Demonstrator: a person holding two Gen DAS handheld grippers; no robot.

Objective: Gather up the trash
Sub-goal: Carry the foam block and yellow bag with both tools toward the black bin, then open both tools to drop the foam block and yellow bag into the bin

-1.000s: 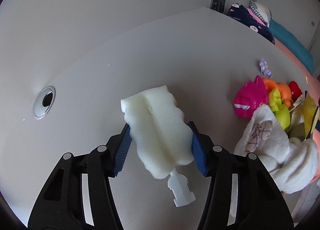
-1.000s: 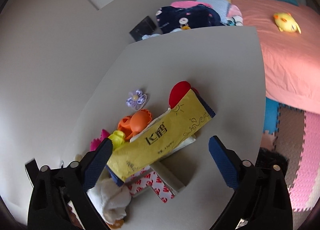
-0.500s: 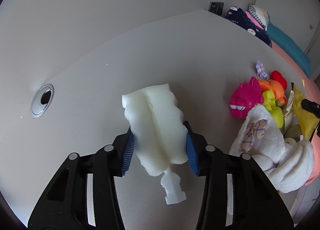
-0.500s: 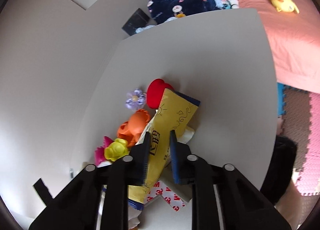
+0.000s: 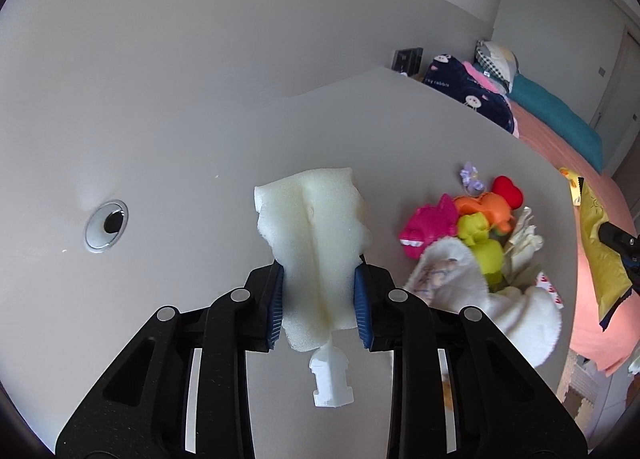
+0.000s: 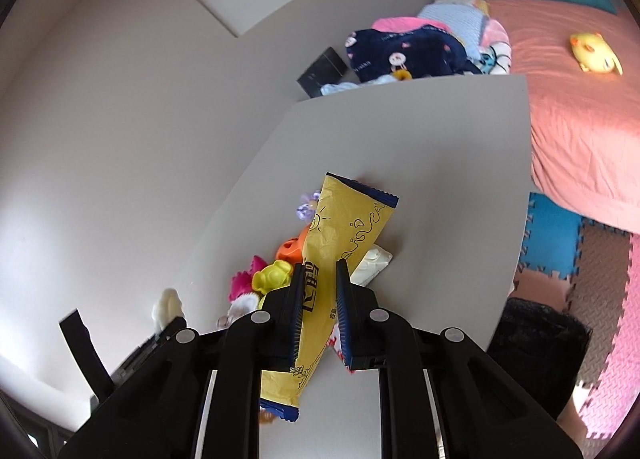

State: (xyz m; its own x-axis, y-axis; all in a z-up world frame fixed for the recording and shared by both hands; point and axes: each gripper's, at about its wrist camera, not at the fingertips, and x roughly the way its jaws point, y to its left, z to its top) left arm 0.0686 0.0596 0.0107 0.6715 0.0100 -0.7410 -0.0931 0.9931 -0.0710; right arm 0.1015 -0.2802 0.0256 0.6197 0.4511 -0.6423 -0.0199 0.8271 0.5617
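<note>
Trash is being held in both grippers: the left gripper is clamping a white sponge head, the right gripper a yellow wrapper, above the table's right edge. Recommended: keeping both grips firm while lifting clear of the toys.

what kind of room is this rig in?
Most likely a child's bedroom at home. A bed with a pink sheet stands next to the grey table, foam play mats cover the floor, and small plastic toys lie heaped on the table.
</note>
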